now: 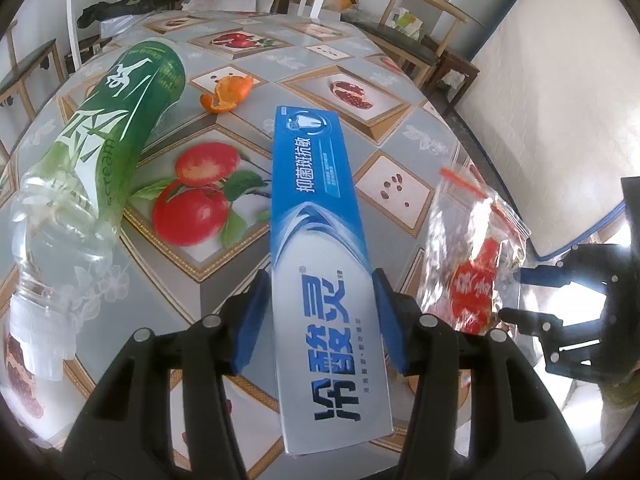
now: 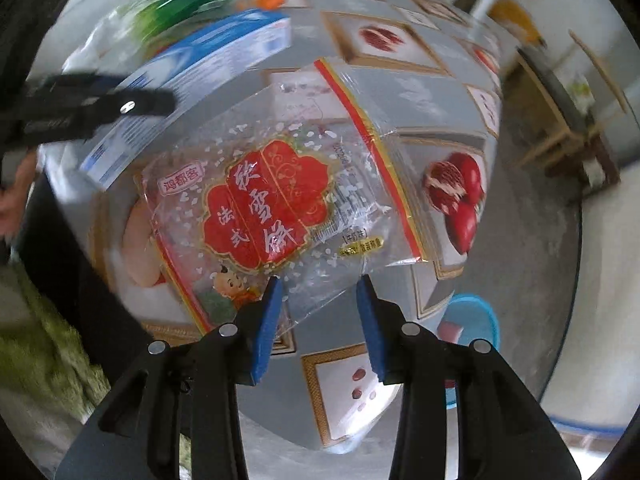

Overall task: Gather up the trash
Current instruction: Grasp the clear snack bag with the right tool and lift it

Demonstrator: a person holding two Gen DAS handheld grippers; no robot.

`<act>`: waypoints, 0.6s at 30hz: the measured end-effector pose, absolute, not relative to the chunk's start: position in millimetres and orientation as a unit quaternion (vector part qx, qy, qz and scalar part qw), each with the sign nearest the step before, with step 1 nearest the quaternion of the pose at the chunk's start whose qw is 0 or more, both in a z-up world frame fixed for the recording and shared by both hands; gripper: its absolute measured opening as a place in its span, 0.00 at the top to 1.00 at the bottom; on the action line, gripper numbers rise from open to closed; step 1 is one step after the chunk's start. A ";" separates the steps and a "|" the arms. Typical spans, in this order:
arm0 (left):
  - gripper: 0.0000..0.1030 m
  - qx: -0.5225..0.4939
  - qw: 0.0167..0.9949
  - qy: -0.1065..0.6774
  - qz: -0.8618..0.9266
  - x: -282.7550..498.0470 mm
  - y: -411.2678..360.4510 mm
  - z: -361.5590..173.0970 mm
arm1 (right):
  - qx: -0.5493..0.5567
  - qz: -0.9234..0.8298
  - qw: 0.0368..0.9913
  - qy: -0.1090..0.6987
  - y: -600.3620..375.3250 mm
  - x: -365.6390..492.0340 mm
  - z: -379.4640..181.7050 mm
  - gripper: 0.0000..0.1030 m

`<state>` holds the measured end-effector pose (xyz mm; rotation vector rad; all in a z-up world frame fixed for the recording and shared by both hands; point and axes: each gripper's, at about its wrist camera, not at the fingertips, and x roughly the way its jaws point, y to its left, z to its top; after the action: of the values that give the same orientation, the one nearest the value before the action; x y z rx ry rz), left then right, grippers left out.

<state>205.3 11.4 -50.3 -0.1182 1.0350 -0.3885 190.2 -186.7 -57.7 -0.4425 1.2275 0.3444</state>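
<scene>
The left gripper (image 1: 318,316) clamps its blue pads on both long sides of a blue-and-white toothpaste box (image 1: 316,216), which juts forward from the jaws above the fruit-patterned tablecloth (image 1: 240,264). Just to that gripper's left, a clear plastic bottle with a green label (image 1: 108,136) lies tilted, its white cap nearest the camera. To its right, the right gripper (image 2: 318,312) holds a clear snack wrapper with a red emblem (image 2: 272,200) by its lower edge, the film caught between the blue pads; the jaws stand partly apart and whether they press it firmly is hard to tell. The wrapper hangs over the table's edge, with a blue bin (image 2: 476,320) on the floor below, to the right of those jaws. Farther ahead of the left gripper, beyond the box's far end, an orange peel (image 1: 226,94) rests on the cloth. Wooden chairs (image 1: 424,36) stand past the table.
</scene>
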 end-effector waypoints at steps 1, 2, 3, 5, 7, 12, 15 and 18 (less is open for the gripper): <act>0.52 -0.052 0.850 0.491 -0.185 205.9 9.9 -50.7 | -0.197 0.163 0.785 0.565 -186.2 191.8 -55.7 0.63; 0.52 -0.047 0.851 0.489 -0.186 205.1 8.3 -50.9 | -0.185 0.167 0.788 0.563 -186.5 194.2 -53.4 0.63; 0.52 -0.042 0.852 0.488 -0.186 204.1 6.6 -51.1 | -0.162 0.172 0.794 0.560 -188.6 197.8 -49.6 0.62; 0.52 -0.030 0.854 0.485 -0.186 202.3 3.1 -51.4 | -0.112 0.182 0.806 0.552 -195.5 202.8 -42.4 0.55; 0.52 -0.020 0.856 0.482 -0.186 200.4 -0.5 -51.5 | -0.049 0.174 0.820 0.542 -207.5 210.5 -35.3 0.49; 0.52 -0.013 0.858 0.478 -0.188 199.4 -1.8 -51.5 | 0.133 0.143 0.802 0.564 -258.5 222.0 -37.6 0.45; 0.52 -0.014 0.856 0.480 -0.189 199.0 -1.3 -51.2 | 0.209 0.139 0.771 0.585 -277.2 212.3 -51.0 0.45; 0.50 -0.025 0.855 0.478 -0.198 194.6 0.7 -49.8 | 0.265 0.143 0.742 0.599 -284.8 204.1 -65.6 0.45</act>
<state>194.6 0.7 -49.8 -0.0530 1.0061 -0.4170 204.1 -284.8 -65.6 0.5802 1.3132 0.3129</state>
